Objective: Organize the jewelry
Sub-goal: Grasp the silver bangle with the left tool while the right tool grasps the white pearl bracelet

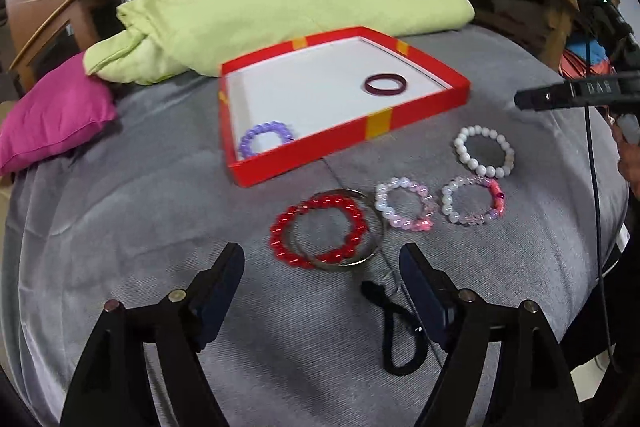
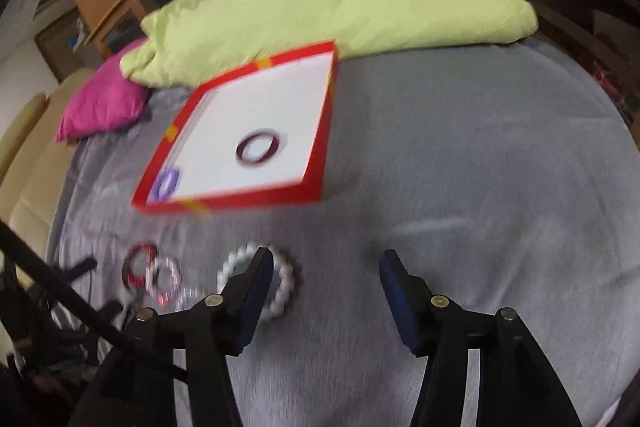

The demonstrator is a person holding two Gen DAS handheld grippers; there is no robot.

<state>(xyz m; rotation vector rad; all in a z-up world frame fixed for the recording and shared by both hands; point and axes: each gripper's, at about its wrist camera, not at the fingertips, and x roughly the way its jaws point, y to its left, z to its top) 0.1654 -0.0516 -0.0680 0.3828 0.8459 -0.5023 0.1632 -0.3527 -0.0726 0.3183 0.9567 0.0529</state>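
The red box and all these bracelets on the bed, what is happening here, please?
A person holding two grippers is sorting bracelets into the red box. A dark bangle and a purple bracelet already lie inside. On the grey cover outside lie a red bracelet overlapping a metal bangle, two pinkish bracelets and a white one. The left gripper and right gripper are open and hold nothing.

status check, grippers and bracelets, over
Left gripper and right gripper open, empty. Two bracelets in red tray; red bracelet atop silver bangle ahead. Nothing blocking.
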